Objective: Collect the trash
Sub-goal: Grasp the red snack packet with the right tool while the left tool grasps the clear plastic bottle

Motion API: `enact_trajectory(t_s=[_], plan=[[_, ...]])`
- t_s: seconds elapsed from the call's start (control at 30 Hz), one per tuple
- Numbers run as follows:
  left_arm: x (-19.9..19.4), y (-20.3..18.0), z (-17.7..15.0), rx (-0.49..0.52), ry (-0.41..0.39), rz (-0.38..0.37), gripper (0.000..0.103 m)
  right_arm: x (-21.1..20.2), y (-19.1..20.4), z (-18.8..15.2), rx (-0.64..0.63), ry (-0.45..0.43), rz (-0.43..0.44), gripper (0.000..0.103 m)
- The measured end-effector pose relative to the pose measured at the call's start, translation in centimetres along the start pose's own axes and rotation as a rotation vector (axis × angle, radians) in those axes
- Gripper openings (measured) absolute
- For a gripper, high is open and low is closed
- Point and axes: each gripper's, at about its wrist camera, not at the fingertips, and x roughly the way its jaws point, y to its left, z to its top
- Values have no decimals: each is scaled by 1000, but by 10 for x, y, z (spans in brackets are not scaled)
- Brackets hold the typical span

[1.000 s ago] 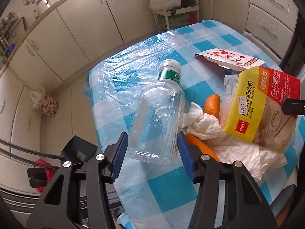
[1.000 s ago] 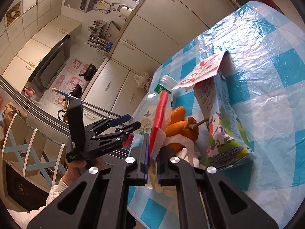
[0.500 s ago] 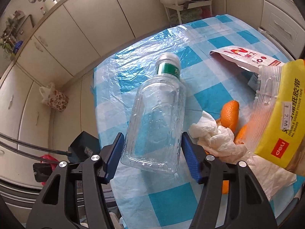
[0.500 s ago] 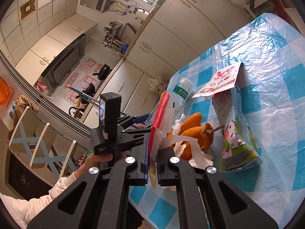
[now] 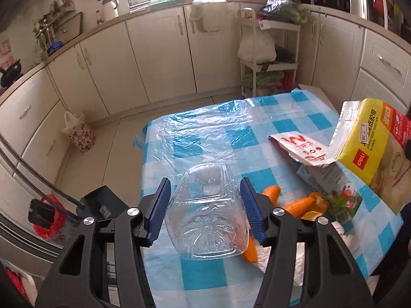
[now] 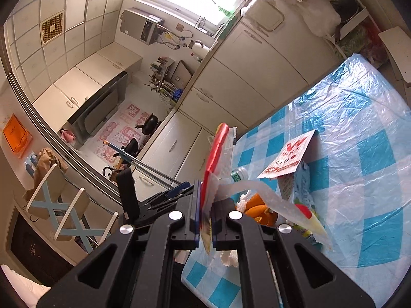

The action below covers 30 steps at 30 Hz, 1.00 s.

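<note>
At the left, the left gripper (image 5: 205, 210) is gripping a clear, empty plastic bottle (image 5: 208, 213) between its blue pads, whose jaws have just been closing a little further on it; the bottle's ribbed base is facing the camera and its body is hanging over the near left corner of the table (image 5: 205, 277), which is wearing a blue-and-white checked cloth under a clear plastic sheet. Just right of the bottle, orange peel pieces (image 5: 298, 205) are lying near the table's front edge, with crumpled white tissue (image 5: 344, 233) beside them. Behind the peel, an opened drink carton with a cartoon animal print (image 5: 331, 187) is lying on its side, a torn red-and-white paper flap (image 5: 300, 148) sticking out over it. At the right edge, a yellow-and-red plastic tape packet (image 5: 372, 146) is hanging in the air above the table (its lower end is going out of view). In the right wrist view, the right gripper (image 6: 205, 220) is clenching that packet (image 6: 215, 159) edge-on, jaws nearly together. The left gripper's black frame (image 6: 156, 200) is showing to its left.
</note>
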Motion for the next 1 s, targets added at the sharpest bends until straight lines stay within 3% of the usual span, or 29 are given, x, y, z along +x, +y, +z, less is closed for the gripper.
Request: enact_trajectory(t_s=[0.23, 0.33, 0.5, 0.57, 0.63, 0.77, 0.83, 1.0], plan=[[-28, -9, -2, -75, -53, -48, 53, -37, 1, 18, -39, -57, -57, 7], [-18, -24, -8, 13, 23, -1, 53, -53, -6, 25, -39, -78, -87, 7], [14, -43, -42, 153, 218, 48, 53, -66, -26, 25, 19, -110, -94, 7], [18, -45, -44, 169, 233, 56, 56, -62, -30, 24, 35, -102, -94, 7], [21, -45, -40, 161, 239, 48, 63, -59, -34, 23, 37, -87, -91, 7], [42, -45, -29, 128, 270, 65, 66, -55, -33, 24, 23, -70, -83, 7], [53, -44, -26, 100, 284, 74, 57, -55, -33, 24, 9, -64, -89, 7], [53, -35, -26, 37, 249, 84, 53, -58, -37, 24, 10, -67, -102, 7]])
